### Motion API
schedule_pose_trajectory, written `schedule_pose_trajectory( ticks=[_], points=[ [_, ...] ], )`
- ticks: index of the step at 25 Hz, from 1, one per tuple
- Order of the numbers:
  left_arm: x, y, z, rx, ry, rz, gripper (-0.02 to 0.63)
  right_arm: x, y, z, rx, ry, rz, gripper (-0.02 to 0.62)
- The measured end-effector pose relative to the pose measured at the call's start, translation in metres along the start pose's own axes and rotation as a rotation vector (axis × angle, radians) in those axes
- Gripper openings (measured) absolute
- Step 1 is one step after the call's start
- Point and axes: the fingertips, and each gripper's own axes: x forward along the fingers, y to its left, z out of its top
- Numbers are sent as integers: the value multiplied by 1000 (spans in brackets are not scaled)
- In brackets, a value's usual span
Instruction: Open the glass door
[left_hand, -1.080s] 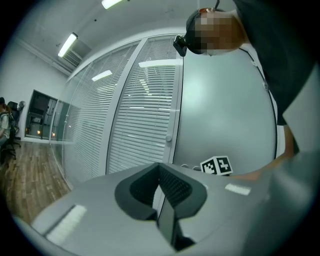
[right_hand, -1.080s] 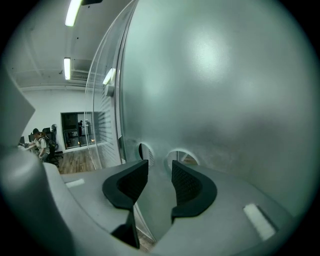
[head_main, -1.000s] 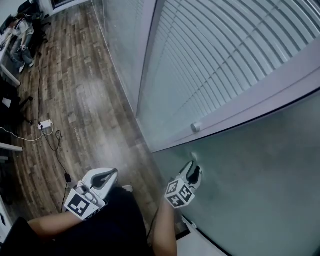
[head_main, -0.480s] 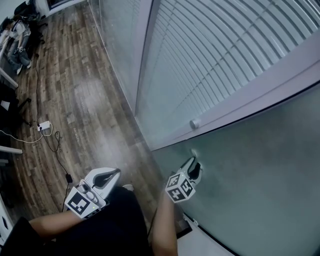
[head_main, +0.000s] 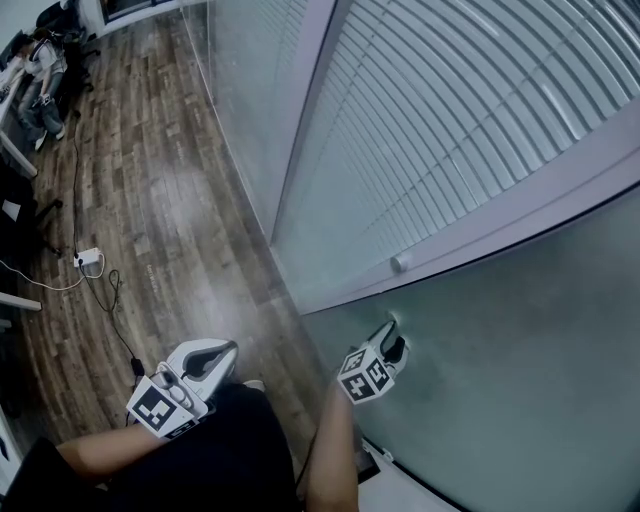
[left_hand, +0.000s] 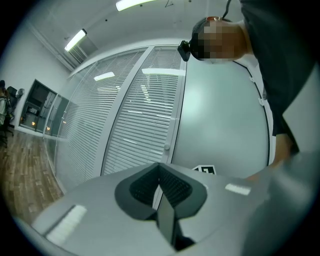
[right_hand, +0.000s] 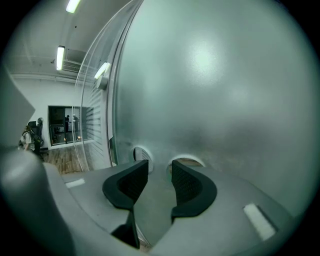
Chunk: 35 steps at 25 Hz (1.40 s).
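The frosted glass door (head_main: 500, 380) fills the lower right of the head view and most of the right gripper view (right_hand: 210, 90). My right gripper (head_main: 390, 337) points at it, close to its left edge. Its jaws (right_hand: 160, 167) are opening, with nothing between them. Just past the fingertips I see two round clear spots (right_hand: 187, 161) in the frosting. A pale frame bar with a small round knob (head_main: 400, 263) runs above the door. My left gripper (head_main: 222, 350) hangs by the person's body, away from the door. It is shut (left_hand: 160, 167) and holds nothing.
Glass panels with white blinds (head_main: 450, 130) continue the wall to the left. The wooden floor (head_main: 170, 200) carries cables and a white power strip (head_main: 88, 256). Desks and a seated person (head_main: 40, 60) are at the far left. A white fitting (head_main: 385, 458) sits at the door's foot.
The head view has shifted a little, so the knob and frame bar sit slightly lower. My right gripper stays at the glass and my left gripper has hardly moved.
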Motion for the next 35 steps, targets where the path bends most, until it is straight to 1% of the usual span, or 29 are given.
schedule_pose_trajectory(
  ticks=[3, 7, 11, 15, 18, 23, 28, 35],
  points=[
    [-8, 10, -7, -8, 8, 21, -2, 3, -6, -3, 18, -14, -13, 136],
    [-17, 23, -17, -40, 16, 41, -2, 8, -9, -10, 11, -29, 4, 140],
    [-28, 24, -11, -57, 18, 25, -2, 2, -9, -2, 19, -33, 4, 132],
    [-35, 32, -18, -67, 30, 16, -2, 0, -10, -4, 19, -51, 8, 127],
    [-43, 39, -18, -75, 28, 13, -2, -2, -7, -4, 10, -46, 18, 125],
    [-50, 42, -14, -67, 19, -15, -2, -10, -6, -6, 13, -51, 9, 121],
    [-52, 41, -16, -67, 40, -57, -2, -18, 0, -5, 8, -53, 17, 120],
    [-57, 42, -20, -53, 32, -102, -2, -34, 5, -15, 24, -63, 21, 120]
  ],
)
